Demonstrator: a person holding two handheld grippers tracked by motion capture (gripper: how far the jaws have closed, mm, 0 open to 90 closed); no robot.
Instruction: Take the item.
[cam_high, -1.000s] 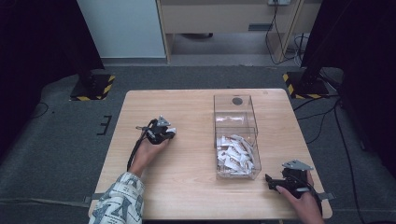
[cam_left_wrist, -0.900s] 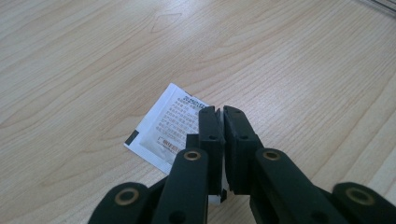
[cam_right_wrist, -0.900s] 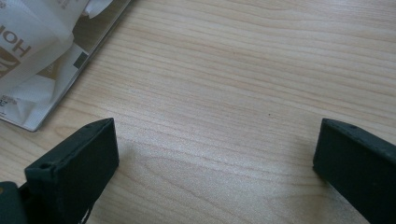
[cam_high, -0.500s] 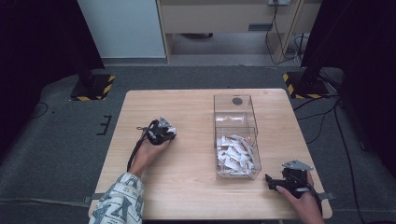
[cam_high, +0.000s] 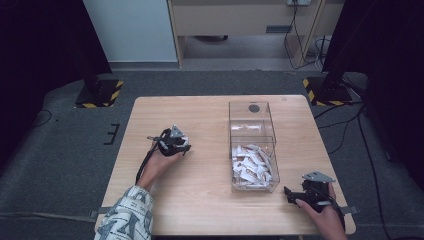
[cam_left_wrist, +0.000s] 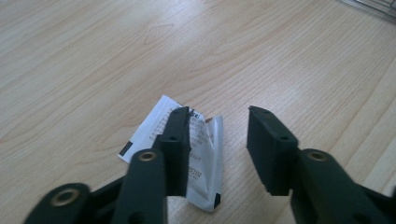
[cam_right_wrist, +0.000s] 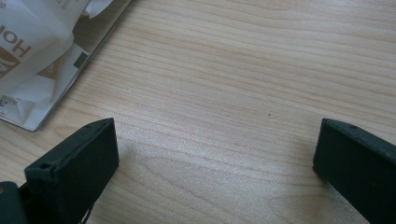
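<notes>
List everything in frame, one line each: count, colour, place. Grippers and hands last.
table: one, light wood, centre of the high view.
clear box: one, transparent, two compartments, right of the table's centre; a dark round spot shows at its far end.
sachets in the box: a heap, too many to count, white with print, in the near compartment.
loose sachet: one, white with black print, flat on the table under the left gripper's jaws.
stand bases: two, black with yellow stripes, on the grey floor beyond the table's far corners.
left gripper: one, black, jaws open over the loose sachet.
right gripper: one, black, jaws wide open over bare table, near right corner.
left sleeve: one, patterned grey and white.
</notes>
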